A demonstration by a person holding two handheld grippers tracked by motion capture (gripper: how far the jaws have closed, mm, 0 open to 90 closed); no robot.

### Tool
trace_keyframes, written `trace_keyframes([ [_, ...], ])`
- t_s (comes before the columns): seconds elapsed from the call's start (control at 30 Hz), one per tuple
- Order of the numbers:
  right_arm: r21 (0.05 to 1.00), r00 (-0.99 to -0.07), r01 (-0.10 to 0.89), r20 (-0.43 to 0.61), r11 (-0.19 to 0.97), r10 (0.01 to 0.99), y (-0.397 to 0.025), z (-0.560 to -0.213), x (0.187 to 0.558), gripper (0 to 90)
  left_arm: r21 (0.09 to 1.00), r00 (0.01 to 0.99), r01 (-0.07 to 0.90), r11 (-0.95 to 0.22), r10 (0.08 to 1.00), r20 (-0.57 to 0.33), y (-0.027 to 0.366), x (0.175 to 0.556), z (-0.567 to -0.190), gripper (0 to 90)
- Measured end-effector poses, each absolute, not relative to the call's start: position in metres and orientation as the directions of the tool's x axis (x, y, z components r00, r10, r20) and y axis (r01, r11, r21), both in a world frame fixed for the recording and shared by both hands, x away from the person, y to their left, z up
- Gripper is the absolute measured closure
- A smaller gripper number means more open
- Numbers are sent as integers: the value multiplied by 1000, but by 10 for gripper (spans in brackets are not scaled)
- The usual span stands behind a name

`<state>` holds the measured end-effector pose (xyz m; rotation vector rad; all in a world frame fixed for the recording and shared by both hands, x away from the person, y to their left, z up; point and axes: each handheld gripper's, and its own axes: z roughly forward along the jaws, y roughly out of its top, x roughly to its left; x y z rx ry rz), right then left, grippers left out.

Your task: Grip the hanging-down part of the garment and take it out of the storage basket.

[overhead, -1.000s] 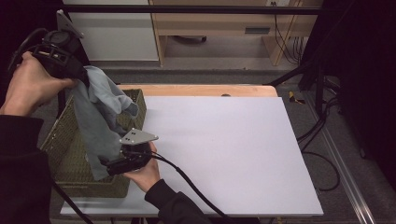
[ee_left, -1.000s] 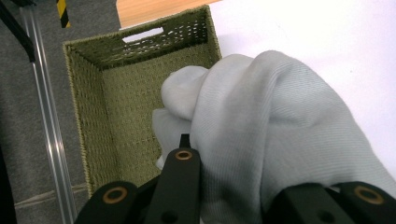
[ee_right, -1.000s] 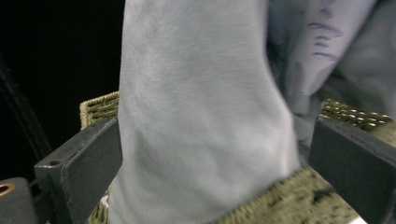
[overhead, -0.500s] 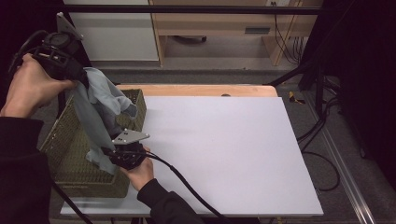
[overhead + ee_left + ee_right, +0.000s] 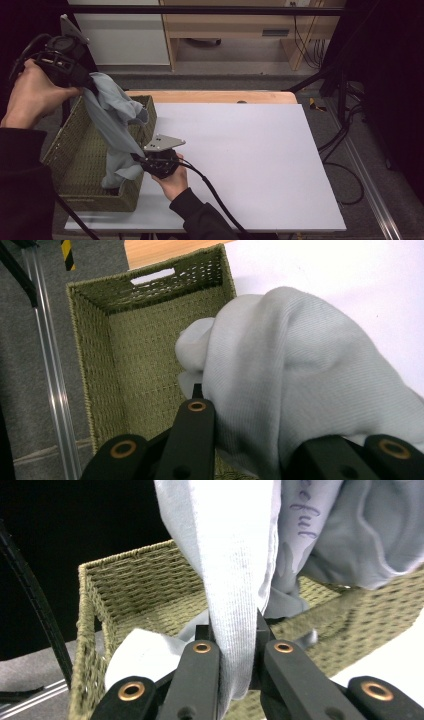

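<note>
Left gripper [image 5: 89, 86]: upper left of the high view, raised above the basket; its jaws are clamped on the top of the garment, which bulges over them in the left gripper view.
Right gripper [image 5: 136, 156]: left of centre in the high view, at the basket's right wall; its jaws are closed on a narrow fold of the garment, the cloth squeezed between them in the right gripper view.
Garment [image 5: 112, 125]: pale blue-grey cloth, stretched on a slant from the left gripper down to the right gripper, with its lower end hanging into the basket; cursive lettering shows on it at the top of the right gripper view.
Basket [image 5: 70, 145]: woven, olive green, rectangular, at the left edge of the tabletop; a handle slot shows in one end wall at the upper left of the left gripper view.
Tabletop [image 5: 250, 160]: white sheet, bare to the right of the basket, with a wooden edge along its far side.
</note>
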<state>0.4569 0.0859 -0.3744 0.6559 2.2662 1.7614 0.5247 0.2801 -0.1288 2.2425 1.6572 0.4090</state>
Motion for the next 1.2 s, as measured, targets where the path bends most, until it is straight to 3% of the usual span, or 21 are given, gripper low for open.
trace_keyframes([
  [0.77,981,-816,139,36,136,577,-14,-315,453,880,429,341,846,-319,940,25,254,524,-129,815],
  [1.2,987,-775,95,-8,130,631,-48,-293,450,879,424,385,830,-362,922,35,228,525,-129,815],
])
